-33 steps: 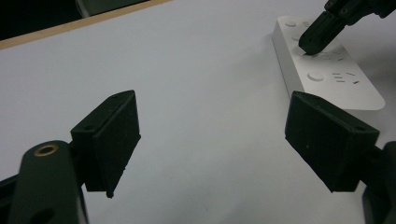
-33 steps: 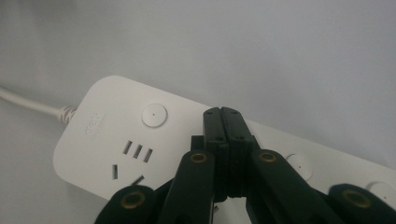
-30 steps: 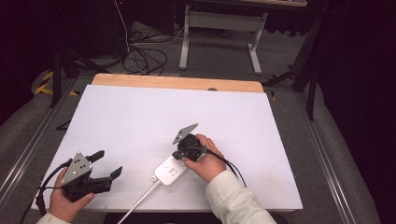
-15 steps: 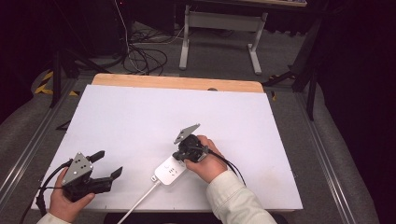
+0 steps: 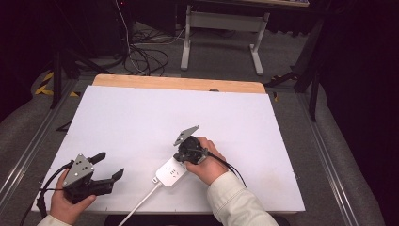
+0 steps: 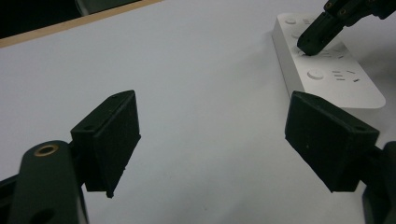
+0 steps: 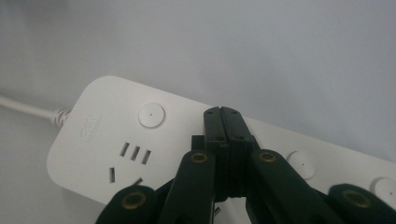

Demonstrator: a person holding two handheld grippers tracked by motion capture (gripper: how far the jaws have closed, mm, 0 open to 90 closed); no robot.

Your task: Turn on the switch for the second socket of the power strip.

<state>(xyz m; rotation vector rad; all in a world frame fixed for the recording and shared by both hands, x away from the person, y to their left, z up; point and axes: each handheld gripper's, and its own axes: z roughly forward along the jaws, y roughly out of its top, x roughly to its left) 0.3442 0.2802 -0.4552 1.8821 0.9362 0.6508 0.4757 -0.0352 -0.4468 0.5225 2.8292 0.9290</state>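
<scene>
A white power strip (image 5: 170, 173) with round buttons and a white cord (image 5: 139, 206) lies on the white table top near the front edge. My right gripper (image 5: 181, 157) is shut, jaws pressed together, its tip down on the strip's face (image 7: 116, 140) beside a round button (image 7: 151, 115). In the left gripper view that same tip (image 6: 310, 43) rests on the strip (image 6: 327, 70). My left gripper (image 5: 107, 165) stands open to the strip's left, low over bare table, nothing between its pads (image 6: 114, 135).
The white table top (image 5: 141, 122) has a wooden strip (image 5: 179, 84) along its far edge. Beyond it, on the floor, are cables (image 5: 141, 56) and a metal stand (image 5: 221, 33). Black cables trail from both grippers.
</scene>
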